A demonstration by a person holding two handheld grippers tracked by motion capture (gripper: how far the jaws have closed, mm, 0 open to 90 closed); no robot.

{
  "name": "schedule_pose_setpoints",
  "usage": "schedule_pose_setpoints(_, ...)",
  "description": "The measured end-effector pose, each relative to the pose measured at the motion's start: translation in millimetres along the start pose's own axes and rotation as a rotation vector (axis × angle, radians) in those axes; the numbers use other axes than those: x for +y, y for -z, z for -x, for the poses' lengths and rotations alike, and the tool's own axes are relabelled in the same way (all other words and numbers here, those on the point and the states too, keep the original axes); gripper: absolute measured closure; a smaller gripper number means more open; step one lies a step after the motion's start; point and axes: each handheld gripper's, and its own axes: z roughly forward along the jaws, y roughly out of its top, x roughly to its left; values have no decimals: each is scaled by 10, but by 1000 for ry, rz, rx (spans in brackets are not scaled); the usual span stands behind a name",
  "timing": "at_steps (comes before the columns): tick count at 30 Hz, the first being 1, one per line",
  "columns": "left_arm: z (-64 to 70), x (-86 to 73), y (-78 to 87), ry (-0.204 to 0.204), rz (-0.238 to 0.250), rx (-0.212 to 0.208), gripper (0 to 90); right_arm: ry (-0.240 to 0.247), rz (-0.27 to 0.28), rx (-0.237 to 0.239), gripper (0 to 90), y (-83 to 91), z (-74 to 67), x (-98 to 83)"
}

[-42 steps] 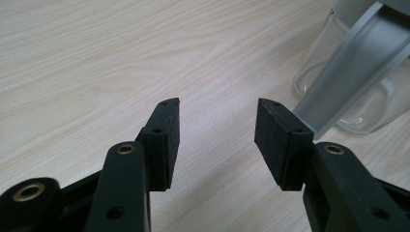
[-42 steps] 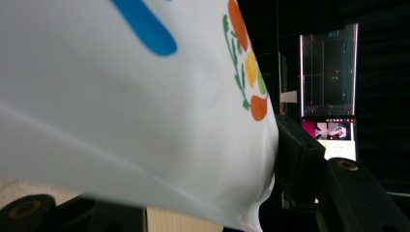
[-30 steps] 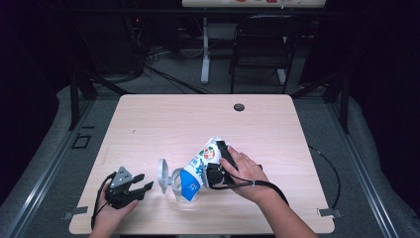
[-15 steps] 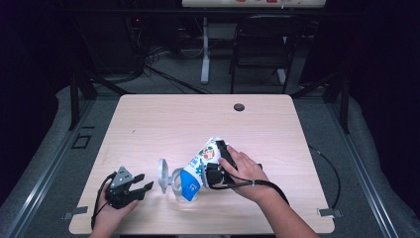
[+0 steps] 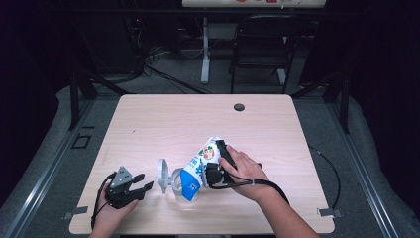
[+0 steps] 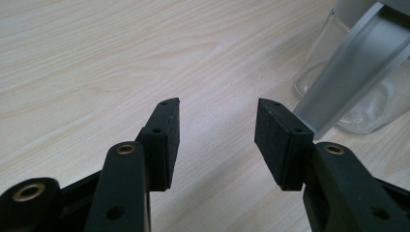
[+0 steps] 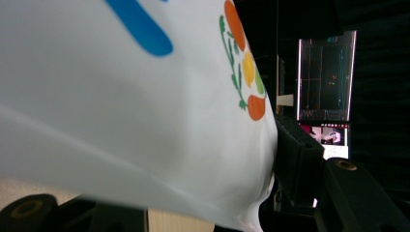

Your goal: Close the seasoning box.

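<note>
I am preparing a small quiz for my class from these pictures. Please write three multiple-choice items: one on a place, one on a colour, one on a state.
1. Where does the clear container stand?
A. near the front edge of the table
B. at the far edge
C. on the floor

2. What colour is the lower end of the carton?
A. red
B. blue
C. black

3. How is the left hand-held gripper?
A. shut on the carton
B. shut on the container
C. open, holding nothing

Key: 1 A, the high view shows it close to the person's side of the table. 2 B, the tilted-down end is blue. 3 C, its jaws stand apart over bare wood.
</note>
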Motion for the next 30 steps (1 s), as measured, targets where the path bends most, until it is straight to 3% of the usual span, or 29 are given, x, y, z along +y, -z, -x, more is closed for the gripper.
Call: schedule_pose_setpoints(30,4,1,-1,-1,3,2,522,20,-13,-1,480,13,12,13)
